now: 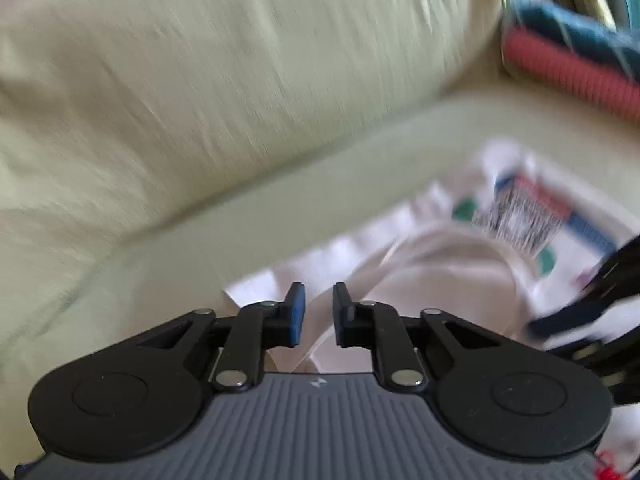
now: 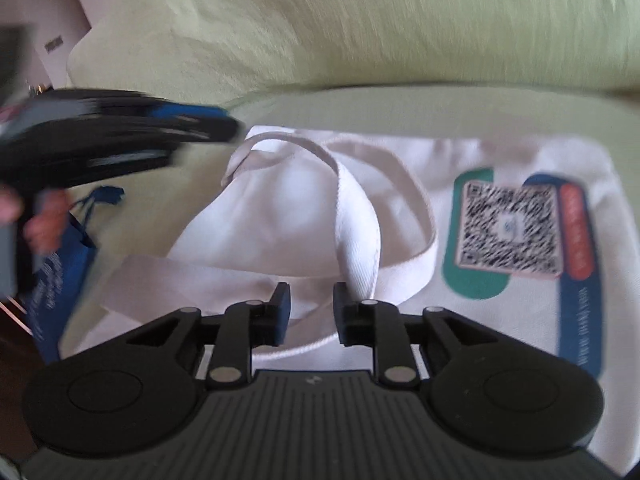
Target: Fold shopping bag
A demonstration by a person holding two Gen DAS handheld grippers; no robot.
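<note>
A white cloth shopping bag [image 2: 500, 152] lies flat on a pale green sofa seat, its QR-code print [image 2: 508, 228] to the right. Its white straps [image 2: 356, 220] loop loosely over its left part. My right gripper [image 2: 311, 308] hovers low over the straps, open a little, with a strap lying under the gap. The left gripper [image 2: 234, 126] is a dark blur at the bag's far left corner. In the blurred left wrist view my left gripper [image 1: 319, 312] is shut to a narrow slit, nothing visibly held. The bag [image 1: 440, 280] and the right gripper [image 1: 538, 326] show at right.
The sofa's green back cushion [image 2: 360, 20] rises just behind the bag. A blue bag [image 2: 60, 280] hangs off the seat's left edge beside a hand [image 2: 40, 220]. A red ribbed hose [image 1: 568, 72] and blue items sit at the far right end.
</note>
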